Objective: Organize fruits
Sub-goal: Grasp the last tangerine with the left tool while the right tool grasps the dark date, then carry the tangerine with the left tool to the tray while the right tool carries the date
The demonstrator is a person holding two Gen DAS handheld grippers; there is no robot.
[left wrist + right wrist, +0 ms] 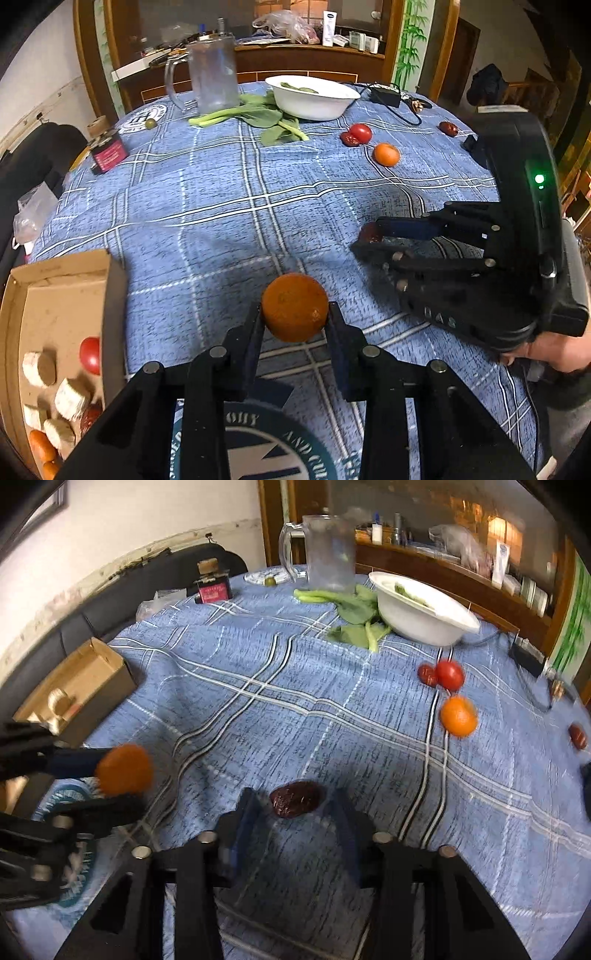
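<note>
On my left wrist view, the left gripper (295, 325) is clamped on an orange (294, 307); both pads press its sides and it sits just above the blue checked tablecloth (221, 206), near the table's near edge. At the left edge stands an open cardboard box (62, 295) holding a red tomato (90, 355), pale cut chunks (38, 369) and some orange pieces (42, 445). Toward the right edge I see my right gripper (364, 240), its jaws nearly together with a dark red date (369, 232) at the tips. Farther back on the right lie a second tomato (361, 133) touching another date (349, 139), a second orange (386, 154) near them, and one more date (448, 128) close to the right edge. At the far edge stand a white bowl (314, 98), leafy greens (258, 114) and a clear glass mug (212, 74).

On my right wrist view, which is blurred, the right gripper (295, 806) has its jaws drawn in around the date (295, 798). The right pad's contact I cannot make out through the blur, though the date lies between the tips on the cloth (295, 709). At the left edge the left gripper (122, 775) grips its orange (124, 770), beside the box (74, 686). The loose tomato (449, 675) and orange (458, 716) lie toward the right edge, the bowl (424, 616) at the far edge.
</note>
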